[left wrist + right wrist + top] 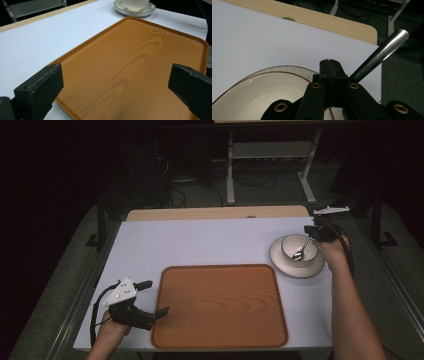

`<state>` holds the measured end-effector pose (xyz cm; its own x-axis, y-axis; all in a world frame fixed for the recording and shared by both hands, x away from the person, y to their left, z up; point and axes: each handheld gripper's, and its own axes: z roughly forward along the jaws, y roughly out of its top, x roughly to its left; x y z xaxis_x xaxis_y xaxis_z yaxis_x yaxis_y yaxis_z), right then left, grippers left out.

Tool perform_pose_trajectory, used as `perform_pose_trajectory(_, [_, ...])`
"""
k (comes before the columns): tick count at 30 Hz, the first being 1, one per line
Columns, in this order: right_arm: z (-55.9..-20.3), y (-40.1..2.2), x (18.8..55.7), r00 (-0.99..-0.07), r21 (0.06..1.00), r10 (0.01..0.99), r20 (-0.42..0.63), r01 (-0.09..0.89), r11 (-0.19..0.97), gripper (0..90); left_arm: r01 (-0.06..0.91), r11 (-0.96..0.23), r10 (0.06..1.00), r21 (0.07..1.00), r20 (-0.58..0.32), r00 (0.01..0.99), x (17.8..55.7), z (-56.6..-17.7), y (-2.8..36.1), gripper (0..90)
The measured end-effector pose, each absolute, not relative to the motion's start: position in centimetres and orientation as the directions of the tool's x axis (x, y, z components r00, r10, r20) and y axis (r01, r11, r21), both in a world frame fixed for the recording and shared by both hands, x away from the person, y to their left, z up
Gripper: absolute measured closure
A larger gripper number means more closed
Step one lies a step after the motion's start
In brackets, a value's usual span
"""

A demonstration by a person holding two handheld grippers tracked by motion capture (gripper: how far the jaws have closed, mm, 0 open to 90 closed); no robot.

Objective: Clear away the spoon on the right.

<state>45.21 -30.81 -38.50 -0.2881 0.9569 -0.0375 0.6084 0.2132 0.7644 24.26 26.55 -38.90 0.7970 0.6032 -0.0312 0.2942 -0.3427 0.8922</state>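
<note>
Metal spoon (300, 251) leans tilted in white cup (295, 242) on saucer (282, 261).

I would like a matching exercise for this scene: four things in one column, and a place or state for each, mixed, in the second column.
Things:
1. spoon
2. tray
3. left claw
4. saucer

Places or states:
A. open, at the tray's left edge
B. under the cup
C. held by the shut right claw, bowl end in the cup
D. bare, in the middle of the table

Pairs: 1-C, 2-D, 3-A, 4-B
</note>
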Motion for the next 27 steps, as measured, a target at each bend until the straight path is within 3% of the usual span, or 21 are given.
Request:
perform_pose_trajectory(24, [-38.5, -32.8, 41.5, -0.246, 0.735, 0.967, -0.071, 0.642, 0.217, 88.8, 0.287, -0.349, 0.593, 0.892, -0.026, 0.804, 24.1, -38.8, 26.4, 0.0])
perform_pose_trajectory(27, [-38.4, -32.8, 40.8, -0.250, 0.755, 0.966, -0.065, 0.620, 0.211, 79.9, 0.286, -0.350, 0.592, 0.892, -0.026, 0.806, 24.1, -38.8, 26.4, 0.0])
